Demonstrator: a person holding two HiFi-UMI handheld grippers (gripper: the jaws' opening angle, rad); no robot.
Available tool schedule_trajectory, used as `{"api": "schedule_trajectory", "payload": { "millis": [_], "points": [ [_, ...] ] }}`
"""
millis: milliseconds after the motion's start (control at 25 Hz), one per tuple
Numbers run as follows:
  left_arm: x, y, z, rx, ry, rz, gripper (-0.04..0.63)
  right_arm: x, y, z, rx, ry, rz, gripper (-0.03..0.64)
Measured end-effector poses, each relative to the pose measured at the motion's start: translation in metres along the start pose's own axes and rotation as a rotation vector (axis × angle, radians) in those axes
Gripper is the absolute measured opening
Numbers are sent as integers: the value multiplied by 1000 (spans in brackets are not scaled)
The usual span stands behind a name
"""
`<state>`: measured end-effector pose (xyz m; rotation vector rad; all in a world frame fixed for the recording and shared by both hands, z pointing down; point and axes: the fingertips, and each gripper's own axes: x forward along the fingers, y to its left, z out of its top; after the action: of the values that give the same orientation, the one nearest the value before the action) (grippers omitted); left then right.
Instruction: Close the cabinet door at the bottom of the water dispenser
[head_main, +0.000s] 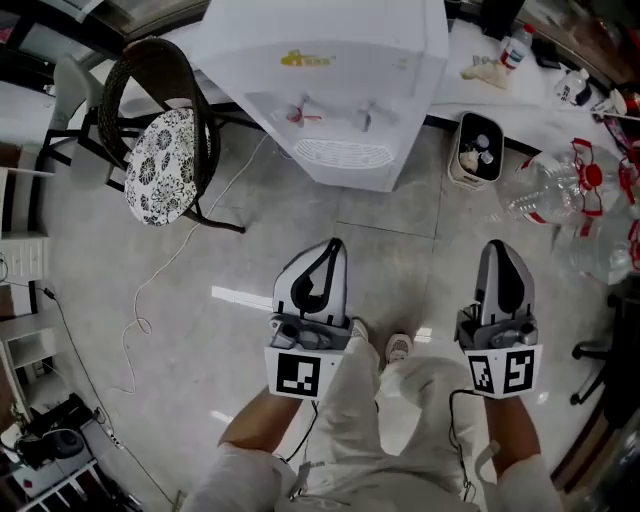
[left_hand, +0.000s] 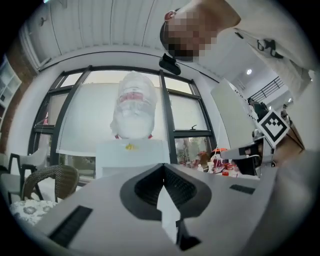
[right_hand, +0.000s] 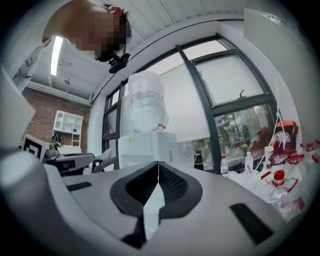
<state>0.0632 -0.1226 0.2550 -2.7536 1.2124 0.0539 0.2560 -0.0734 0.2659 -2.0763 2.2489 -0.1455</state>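
Note:
The white water dispenser (head_main: 330, 80) stands ahead of me on the tiled floor, seen from above, with two taps and a drip grille (head_main: 345, 153). Its bottom cabinet door is hidden from the head view, and both gripper views show only the upper body (left_hand: 131, 152) (right_hand: 147, 145) with the inverted bottle (left_hand: 132, 107) on top. My left gripper (head_main: 333, 243) (left_hand: 163, 167) and right gripper (head_main: 498, 245) (right_hand: 158, 164) are held level, side by side, well short of the dispenser. Both are shut with nothing between the jaws.
A wicker chair with a floral cushion (head_main: 165, 165) stands left of the dispenser, and a white cable (head_main: 170, 270) trails over the floor. A small bin (head_main: 477, 150) and several empty water bottles (head_main: 560, 190) lie to the right. My shoes (head_main: 398, 347) show below the grippers.

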Motion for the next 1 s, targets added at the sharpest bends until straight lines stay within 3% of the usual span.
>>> {"api": "schedule_trajectory", "payload": {
  "millis": [280,520,800,1000],
  "points": [
    [-29,16,201,-36,30,69,8,-56,24,170,-20,86,-2,14],
    [-57,32,320,20,40,134,8,-106,49,272,-14,111,25,14],
    [-90,43,383,11,-10,194,8,-154,53,330,-33,96,-23,14],
    [-104,35,376,-3,31,178,8,-167,48,352,-45,53,-81,14]
  ]
}}
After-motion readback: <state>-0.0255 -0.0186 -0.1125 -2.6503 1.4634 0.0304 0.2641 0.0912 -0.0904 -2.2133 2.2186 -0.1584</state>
